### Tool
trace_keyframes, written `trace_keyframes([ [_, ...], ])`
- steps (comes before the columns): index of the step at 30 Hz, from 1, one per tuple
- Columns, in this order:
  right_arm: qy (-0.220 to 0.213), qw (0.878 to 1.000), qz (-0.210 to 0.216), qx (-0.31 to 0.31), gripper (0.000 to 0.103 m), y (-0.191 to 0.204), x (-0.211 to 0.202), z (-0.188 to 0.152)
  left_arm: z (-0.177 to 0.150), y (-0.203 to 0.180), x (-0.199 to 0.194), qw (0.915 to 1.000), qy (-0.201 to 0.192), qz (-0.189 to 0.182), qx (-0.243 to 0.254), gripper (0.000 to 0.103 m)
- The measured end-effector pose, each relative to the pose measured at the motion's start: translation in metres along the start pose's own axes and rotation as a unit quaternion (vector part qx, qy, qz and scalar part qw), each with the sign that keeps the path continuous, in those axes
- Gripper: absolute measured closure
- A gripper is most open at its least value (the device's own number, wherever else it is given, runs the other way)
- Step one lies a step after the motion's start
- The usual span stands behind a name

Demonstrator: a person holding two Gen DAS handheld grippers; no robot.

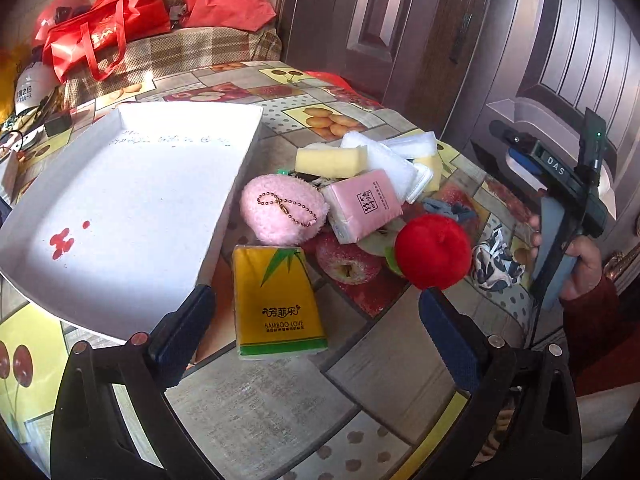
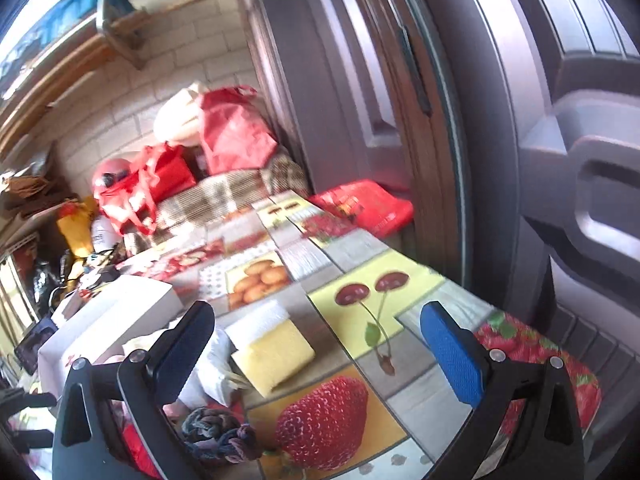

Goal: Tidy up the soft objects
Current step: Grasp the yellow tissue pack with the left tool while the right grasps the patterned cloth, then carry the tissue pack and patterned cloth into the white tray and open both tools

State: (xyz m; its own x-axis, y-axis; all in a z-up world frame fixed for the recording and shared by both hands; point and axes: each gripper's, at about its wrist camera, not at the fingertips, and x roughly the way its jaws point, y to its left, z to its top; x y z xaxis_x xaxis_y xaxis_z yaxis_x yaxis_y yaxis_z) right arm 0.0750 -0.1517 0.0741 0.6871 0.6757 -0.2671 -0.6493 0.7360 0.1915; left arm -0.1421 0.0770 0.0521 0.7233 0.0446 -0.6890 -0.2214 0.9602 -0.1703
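Note:
A white shallow box lies on the table at left. Beside it is a pile of soft objects: a yellow tissue pack, a pink fluffy ball with a bead chain, a pink tissue pack, a red plush apple, a yellow sponge and white cloths. My left gripper is open, just above the yellow pack. My right gripper is open and empty over the table, near another yellow sponge and a dark knotted cloth. The right gripper's body shows in the left wrist view.
The table has a fruit-print cloth. Red bags are piled on a checked blanket behind. A brown door stands close on the right. A patterned scrunchie lies near the table's right edge.

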Motion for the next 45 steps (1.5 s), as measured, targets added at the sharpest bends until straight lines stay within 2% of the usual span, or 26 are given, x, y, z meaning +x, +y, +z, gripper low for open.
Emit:
trace_keyframes([
  [1,-0.013,0.999,0.033,-0.033,0.0,0.004,-0.011,0.0,0.0,-0.003,0.003,1.0,0.004,0.004,0.004,0.001],
  [2,-0.004,0.996,0.064,-0.061,0.0,0.008,-0.018,-0.001,0.0,-0.004,0.006,0.9999,0.007,0.007,0.008,0.001],
  [4,0.036,0.989,0.106,-0.101,0.0,0.016,-0.025,-0.006,0.001,-0.006,0.011,0.9998,0.011,0.015,0.01,0.001],
  [7,0.107,0.971,0.167,-0.134,0.0,0.028,-0.025,-0.023,0.002,-0.008,0.018,0.999,0.022,0.036,0.012,0.001],
  [10,0.178,0.953,0.197,-0.147,0.0,0.04,-0.02,-0.043,0.0,-0.007,0.024,0.9982,0.031,0.05,0.015,0.002],
  [15,0.233,0.94,0.192,-0.158,0.002,0.046,-0.014,-0.066,-0.002,-0.004,0.033,0.997,0.048,0.06,0.015,0.003],
  [18,0.253,0.935,0.186,-0.164,0.021,0.047,-0.009,-0.072,-0.001,-0.004,0.037,0.9962,0.051,0.069,0.016,0.004],
  [19,0.259,0.933,0.185,-0.168,0.03,0.047,-0.008,-0.074,-0.001,-0.005,0.039,0.9959,0.051,0.072,0.018,0.004],
  [21,0.264,0.932,0.18,-0.174,0.034,0.047,-0.007,-0.077,0.0,-0.007,0.043,0.9952,0.055,0.078,0.023,0.005],
  [23,0.261,0.931,0.18,-0.179,0.046,0.047,-0.008,-0.077,0.0,-0.01,0.046,0.9946,0.059,0.08,0.031,0.009],
  [24,0.262,0.931,0.18,-0.18,0.048,0.046,-0.009,-0.077,-0.001,-0.011,0.047,0.9944,0.059,0.081,0.035,0.013],
  [26,0.261,0.93,0.185,-0.181,0.058,0.046,-0.011,-0.077,-0.001,-0.012,0.048,0.9941,0.063,0.08,0.038,0.045],
  [27,0.257,0.931,0.185,-0.182,0.058,0.045,-0.012,-0.076,-0.001,-0.011,0.05,0.9941,0.066,0.078,0.038,0.051],
  [32,0.221,0.944,0.183,-0.164,0.06,0.039,-0.018,-0.058,-0.001,-0.011,0.046,0.9955,0.057,0.065,0.039,0.054],
  [34,0.194,0.952,0.184,-0.151,0.06,0.035,-0.024,-0.047,0.0,-0.013,0.04,0.9963,0.037,0.063,0.044,0.054],
  [39,0.096,0.972,0.189,-0.105,0.06,0.033,-0.036,-0.017,0.001,-0.016,0.007,0.9941,-0.066,0.068,0.053,0.054],
  [41,0.05,0.976,0.188,-0.097,0.06,0.038,-0.039,-0.009,0.0,-0.011,-0.009,0.9888,-0.117,0.08,0.047,0.054],
  [43,0.011,0.979,0.185,-0.091,0.06,0.045,-0.04,-0.004,-0.002,-0.006,-0.02,0.9824,-0.151,0.102,0.042,0.054],
  [45,-0.008,0.98,0.178,-0.085,0.06,0.052,-0.034,-0.003,-0.004,0.002,-0.029,0.9772,-0.175,0.116,0.03,0.054],
])
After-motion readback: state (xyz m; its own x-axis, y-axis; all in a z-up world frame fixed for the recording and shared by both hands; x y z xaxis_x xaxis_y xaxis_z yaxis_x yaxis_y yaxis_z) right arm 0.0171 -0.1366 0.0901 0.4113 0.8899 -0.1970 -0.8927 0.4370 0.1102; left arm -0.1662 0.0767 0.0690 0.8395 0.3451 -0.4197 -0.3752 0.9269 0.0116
